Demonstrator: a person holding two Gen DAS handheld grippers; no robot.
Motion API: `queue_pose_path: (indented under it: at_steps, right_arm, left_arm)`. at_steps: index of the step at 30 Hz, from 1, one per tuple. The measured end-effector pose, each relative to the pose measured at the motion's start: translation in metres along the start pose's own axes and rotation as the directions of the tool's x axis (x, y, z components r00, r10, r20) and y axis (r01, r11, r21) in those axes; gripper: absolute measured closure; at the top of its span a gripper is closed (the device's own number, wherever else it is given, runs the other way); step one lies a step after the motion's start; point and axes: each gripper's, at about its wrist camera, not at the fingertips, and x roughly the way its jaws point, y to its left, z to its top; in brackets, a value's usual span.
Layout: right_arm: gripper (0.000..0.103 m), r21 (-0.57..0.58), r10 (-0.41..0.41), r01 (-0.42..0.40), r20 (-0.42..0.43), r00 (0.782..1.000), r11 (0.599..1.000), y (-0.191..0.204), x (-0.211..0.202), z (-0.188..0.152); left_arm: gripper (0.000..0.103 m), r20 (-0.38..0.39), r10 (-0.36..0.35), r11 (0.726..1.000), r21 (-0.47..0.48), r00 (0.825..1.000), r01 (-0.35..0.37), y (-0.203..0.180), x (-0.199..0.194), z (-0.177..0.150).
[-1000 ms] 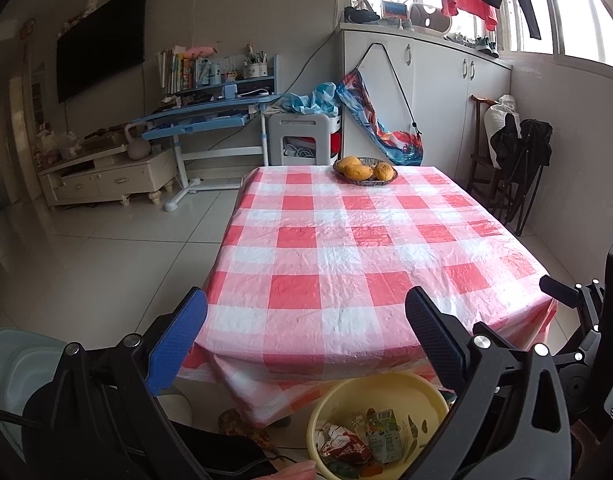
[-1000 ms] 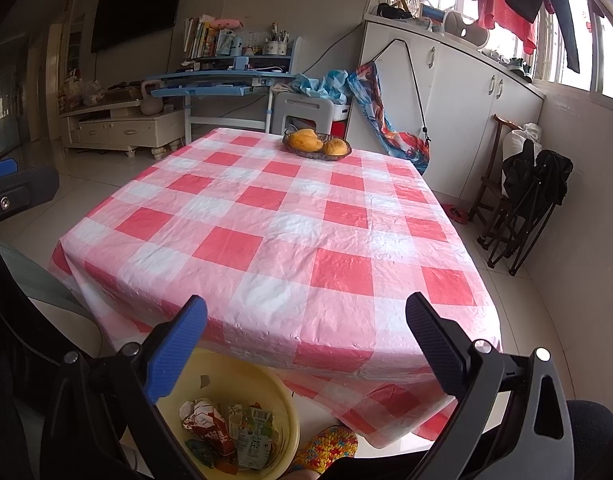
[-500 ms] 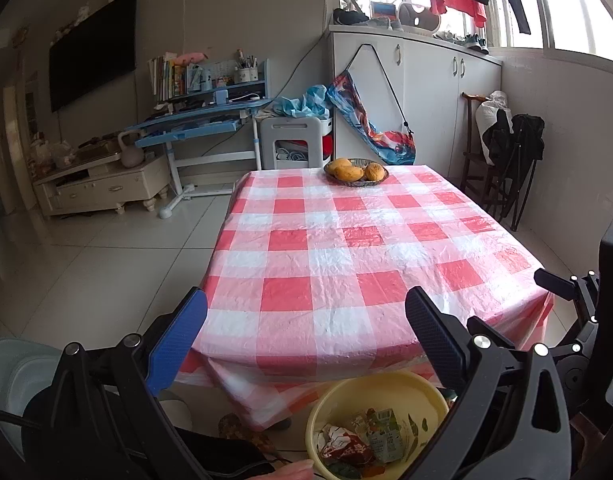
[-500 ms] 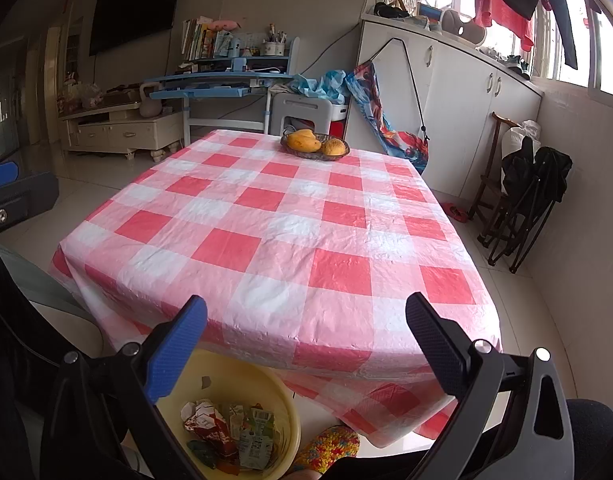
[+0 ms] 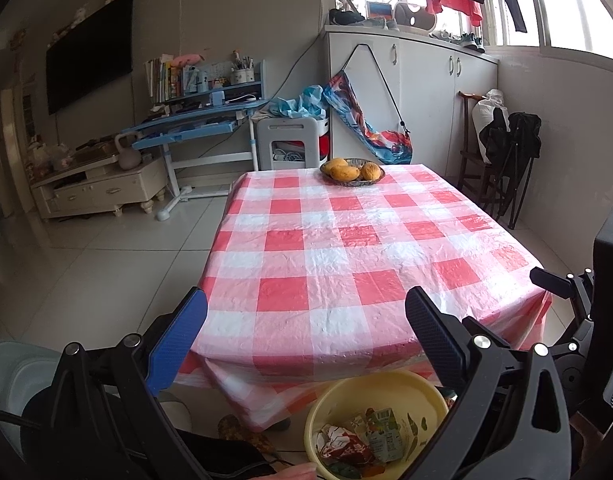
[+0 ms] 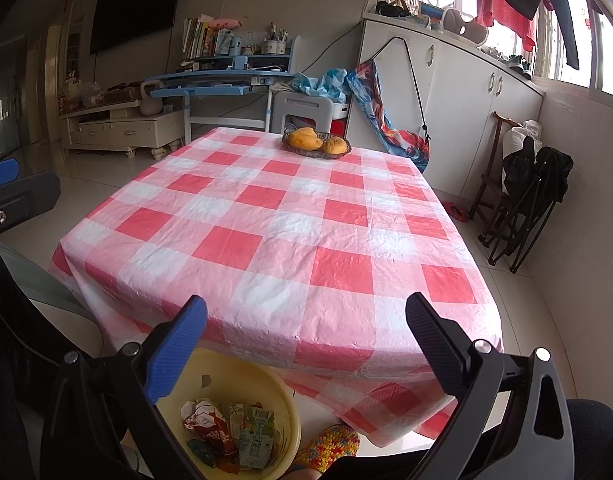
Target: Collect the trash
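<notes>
A yellow basin (image 5: 422, 390) (image 6: 282, 396) sits low in front of the table's near edge, holding crumpled wrappers and flattened cartons (image 5: 362, 438) (image 6: 230, 426). My left gripper (image 5: 306, 312) is open above the near table edge, with nothing between its fingers. My right gripper (image 6: 306, 312) is also open and empty, hovering over the near edge with the basin under its blue finger (image 6: 174, 350). The red-and-white checked tablecloth (image 5: 346, 248) (image 6: 290, 232) carries only a fruit bowl.
A dark bowl of mangoes (image 5: 352, 171) (image 6: 316, 144) stands at the table's far end. A blue desk (image 5: 194, 124), white cabinets (image 5: 422, 92) and folded black chairs (image 6: 534, 188) ring the room. A knitted slipper (image 6: 326, 446) lies beside the basin.
Both views have tilted up and drawn back slightly; the table looks a little farther off. Both grippers stay open and empty.
</notes>
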Motion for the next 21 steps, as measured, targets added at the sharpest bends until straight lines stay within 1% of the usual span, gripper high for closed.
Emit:
queue_pose_path:
  at_steps: [11, 21]
  right_arm:
    - [0.008, -0.001, 0.002, -0.002, -0.001, 1.0, 1.0, 0.0008, 0.0004, -0.0005]
    - [0.008, 0.01, 0.002, -0.002, 0.002, 1.0, 1.0, -0.0004, 0.0005, -0.0028]
  left_arm:
    - [0.007, -0.006, -0.006, 1.0, -0.018, 1.0, 0.006, 0.0026, 0.0031, -0.0008]
    - [0.007, -0.019, 0.012, 1.0, 0.002, 1.0, -0.012, -0.0016, 0.0055, -0.0009]
